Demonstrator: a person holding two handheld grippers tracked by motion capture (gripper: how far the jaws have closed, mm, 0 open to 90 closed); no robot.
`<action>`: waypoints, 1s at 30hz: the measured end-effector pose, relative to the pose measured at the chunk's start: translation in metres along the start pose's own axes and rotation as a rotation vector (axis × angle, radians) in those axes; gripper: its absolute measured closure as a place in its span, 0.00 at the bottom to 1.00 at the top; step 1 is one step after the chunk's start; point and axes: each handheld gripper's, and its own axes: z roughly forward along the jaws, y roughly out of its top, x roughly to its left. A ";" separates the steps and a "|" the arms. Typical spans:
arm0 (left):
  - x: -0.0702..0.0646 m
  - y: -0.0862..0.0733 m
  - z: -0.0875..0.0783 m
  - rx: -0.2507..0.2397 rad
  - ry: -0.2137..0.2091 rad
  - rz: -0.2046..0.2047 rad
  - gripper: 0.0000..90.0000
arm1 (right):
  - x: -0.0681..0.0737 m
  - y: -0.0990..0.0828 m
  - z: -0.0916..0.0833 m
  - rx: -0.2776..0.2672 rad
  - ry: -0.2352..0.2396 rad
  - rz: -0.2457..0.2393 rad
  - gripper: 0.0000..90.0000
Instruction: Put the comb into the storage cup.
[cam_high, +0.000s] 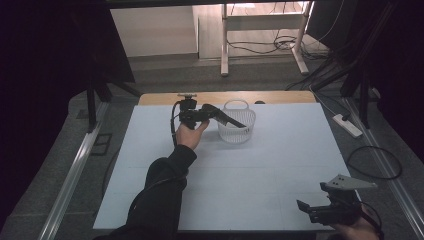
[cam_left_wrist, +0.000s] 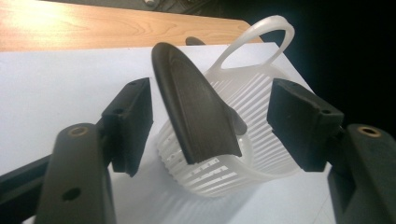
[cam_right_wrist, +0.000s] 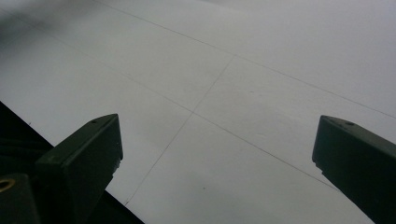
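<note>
The person's left arm is reaching far across the worktop (cam_high: 280, 150), its tool (cam_high: 227, 119) spread around one dark shoehorn (cam_left_wrist: 196, 107) leaning in one white slatted basket (cam_high: 237, 123). The right tool (cam_high: 306, 208) is resting spread at the near edge.

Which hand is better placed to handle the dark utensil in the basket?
Left: its open tongs straddle the dark flat plastic utensil handle leaning in the white slotted plastic basket. The right tongs sit at the near corner.
</note>
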 end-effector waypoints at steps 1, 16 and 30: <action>-0.001 0.000 0.000 0.002 0.004 0.007 0.34 | 0.000 0.000 0.000 0.001 0.000 0.000 0.02; -0.008 0.006 -0.008 0.023 0.037 0.109 0.24 | 0.000 0.000 0.000 0.003 0.000 0.003 0.02; -0.012 0.009 -0.027 0.034 0.040 0.194 0.16 | 0.000 0.000 0.000 0.002 -0.002 0.000 0.02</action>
